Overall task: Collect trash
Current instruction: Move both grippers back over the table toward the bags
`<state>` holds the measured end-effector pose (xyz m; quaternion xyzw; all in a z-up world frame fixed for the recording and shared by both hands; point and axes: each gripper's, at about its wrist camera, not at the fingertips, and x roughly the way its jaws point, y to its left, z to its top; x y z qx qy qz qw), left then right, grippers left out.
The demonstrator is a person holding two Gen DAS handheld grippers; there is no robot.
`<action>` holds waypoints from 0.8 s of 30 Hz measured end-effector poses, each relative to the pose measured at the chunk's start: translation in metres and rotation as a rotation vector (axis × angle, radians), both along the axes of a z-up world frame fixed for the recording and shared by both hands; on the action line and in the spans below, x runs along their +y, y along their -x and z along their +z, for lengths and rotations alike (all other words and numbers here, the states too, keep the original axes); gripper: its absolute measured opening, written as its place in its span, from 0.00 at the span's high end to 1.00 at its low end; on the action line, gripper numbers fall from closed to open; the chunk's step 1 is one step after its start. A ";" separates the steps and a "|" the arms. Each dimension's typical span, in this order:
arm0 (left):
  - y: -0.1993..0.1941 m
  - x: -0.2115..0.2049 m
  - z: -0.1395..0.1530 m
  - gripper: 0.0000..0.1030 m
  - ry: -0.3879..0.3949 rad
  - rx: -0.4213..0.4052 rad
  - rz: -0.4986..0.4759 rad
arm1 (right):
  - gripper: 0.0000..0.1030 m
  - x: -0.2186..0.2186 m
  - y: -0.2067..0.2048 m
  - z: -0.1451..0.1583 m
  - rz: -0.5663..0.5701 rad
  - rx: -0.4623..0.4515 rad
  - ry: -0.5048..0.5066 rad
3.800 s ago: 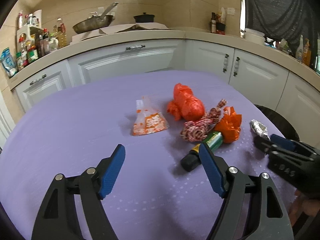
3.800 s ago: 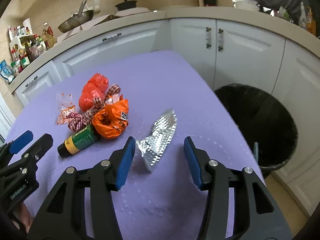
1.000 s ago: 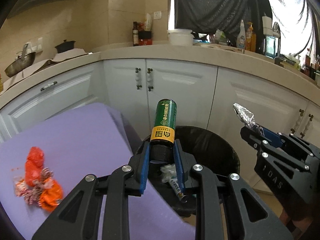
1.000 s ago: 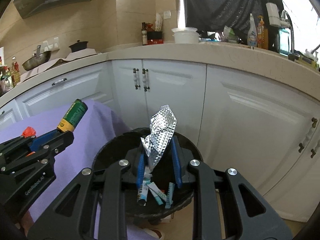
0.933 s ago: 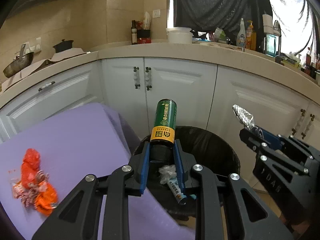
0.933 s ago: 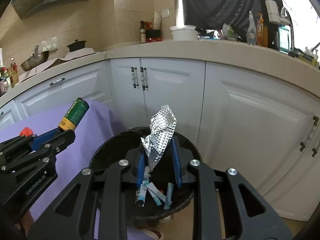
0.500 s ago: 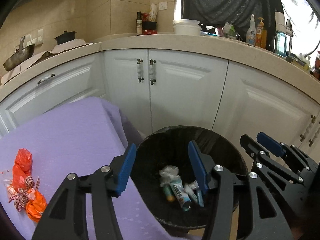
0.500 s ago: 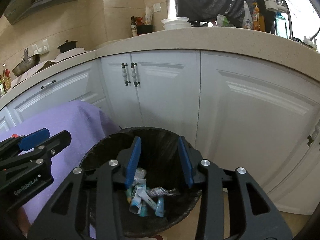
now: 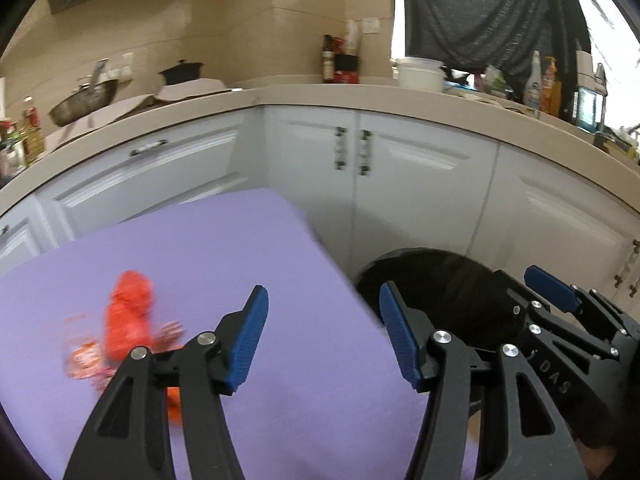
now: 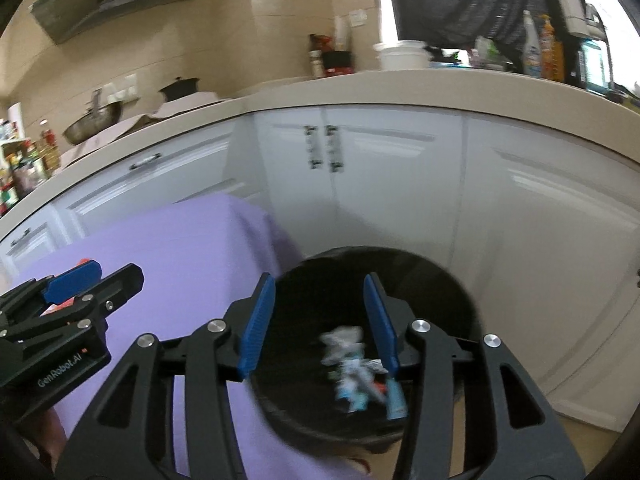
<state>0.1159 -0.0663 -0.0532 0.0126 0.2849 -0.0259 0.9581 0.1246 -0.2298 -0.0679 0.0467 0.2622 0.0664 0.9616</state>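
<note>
My left gripper point(image 9: 322, 336) hangs over the purple table's point(image 9: 224, 264) right edge, its jaws opening with nothing between them. A red plastic bag point(image 9: 128, 316) and other orange wrappers point(image 9: 80, 360) lie blurred on the table at the left. The black trash bin point(image 9: 440, 292) stands on the floor to the right of the table. My right gripper point(image 10: 318, 320) is above the bin point(image 10: 440, 280), its jaws opening and empty. Blurred trash point(image 10: 352, 364) lies at the bin's bottom. Each gripper shows in the other's view: the right gripper point(image 9: 560, 300), the left gripper point(image 10: 80, 280).
White cabinets point(image 9: 360, 160) under a beige counter point(image 9: 440, 100) curve close behind the table and bin. A wok point(image 9: 84, 100), a pot point(image 9: 180, 72), bottles point(image 9: 540, 88) and a white bowl point(image 9: 420, 72) stand on the counter.
Both grippers let go: the green bottle and the foil wrapper dropped into the bin. The jaws have spread, and both views have swung left, back over the purple table.
</note>
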 end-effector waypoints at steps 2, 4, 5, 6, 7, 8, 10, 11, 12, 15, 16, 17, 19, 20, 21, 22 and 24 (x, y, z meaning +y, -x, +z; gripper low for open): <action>0.010 0.019 -0.001 0.43 -0.011 -0.003 0.036 | 0.56 0.019 0.004 0.001 0.041 0.004 -0.009; 0.017 0.034 -0.001 0.43 -0.020 -0.003 0.066 | 0.56 0.039 0.008 0.001 0.078 0.009 -0.008; 0.021 0.043 -0.002 0.43 -0.023 -0.003 0.083 | 0.56 0.046 0.009 0.001 0.093 0.010 -0.008; 0.025 0.053 -0.003 0.43 -0.026 -0.003 0.105 | 0.56 0.058 0.011 0.002 0.117 0.012 -0.008; 0.029 0.063 -0.003 0.43 -0.025 0.000 0.125 | 0.56 0.068 0.013 0.002 0.138 0.014 -0.007; 0.032 0.070 -0.004 0.43 -0.023 0.001 0.139 | 0.56 0.078 0.015 0.002 0.157 0.016 -0.005; 0.039 0.088 -0.007 0.42 -0.019 0.010 0.178 | 0.56 0.098 0.019 0.002 0.199 0.020 0.000; 0.042 0.094 -0.008 0.42 -0.019 0.012 0.191 | 0.56 0.110 0.021 0.002 0.223 0.024 0.003; 0.045 0.102 -0.010 0.42 -0.019 0.018 0.210 | 0.56 0.117 0.022 0.002 0.237 0.025 0.005; 0.054 0.124 -0.016 0.42 -0.012 0.032 0.256 | 0.55 0.143 0.027 0.000 0.288 0.035 0.015; 0.057 0.130 -0.017 0.42 -0.009 0.035 0.271 | 0.55 0.149 0.028 0.000 0.299 0.038 0.018; 0.059 0.134 -0.018 0.42 -0.007 0.037 0.280 | 0.55 0.155 0.029 -0.001 0.310 0.041 0.021; 0.065 0.146 -0.021 0.42 -0.003 0.042 0.304 | 0.55 0.167 0.031 -0.002 0.331 0.052 0.031; 0.067 0.151 -0.022 0.42 -0.001 0.044 0.314 | 0.55 0.173 0.031 -0.003 0.341 0.060 0.038; 0.070 0.155 -0.023 0.42 0.001 0.045 0.320 | 0.55 0.177 0.032 -0.004 0.346 0.065 0.042; 0.073 0.159 -0.023 0.42 0.004 0.048 0.330 | 0.53 0.181 0.031 -0.004 0.352 0.074 0.049; 0.075 0.166 -0.024 0.42 0.013 0.050 0.342 | 0.45 0.189 0.031 -0.006 0.358 0.090 0.061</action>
